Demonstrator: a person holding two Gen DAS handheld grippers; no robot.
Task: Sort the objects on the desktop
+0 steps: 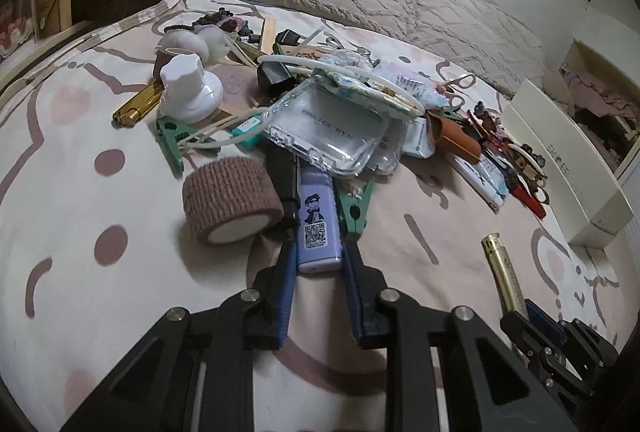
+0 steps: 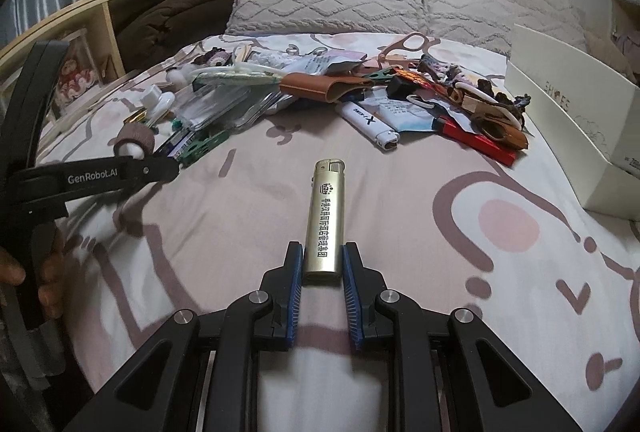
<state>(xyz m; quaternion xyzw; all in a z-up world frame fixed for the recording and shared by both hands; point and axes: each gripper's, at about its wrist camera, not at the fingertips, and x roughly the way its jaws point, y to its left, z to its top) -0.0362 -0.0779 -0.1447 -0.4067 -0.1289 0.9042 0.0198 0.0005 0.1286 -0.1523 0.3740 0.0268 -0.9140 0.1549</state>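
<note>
My left gripper [image 1: 319, 256] is shut on a lilac lighter [image 1: 319, 220] with a cartoon figure and a QR code, at the near edge of a heap of small objects on the patterned bedsheet [image 1: 100, 272]. My right gripper [image 2: 322, 258] is shut on a gold lighter [image 2: 325, 220] with black print, held low over the sheet [image 2: 400, 252]. The gold lighter also shows in the left wrist view [image 1: 505, 272], at the lower right. The left gripper shows at the left of the right wrist view [image 2: 160, 168].
The heap holds a brown bandage roll [image 1: 230, 200], a clear plastic case [image 1: 332, 130], a white knob [image 1: 188, 90], green clips, a white lighter [image 2: 370, 124], a red lighter [image 2: 476, 140] and a tan leather pouch [image 2: 320, 86]. A white shoebox [image 2: 580, 112] stands right. Pillows [image 2: 360, 0] lie behind.
</note>
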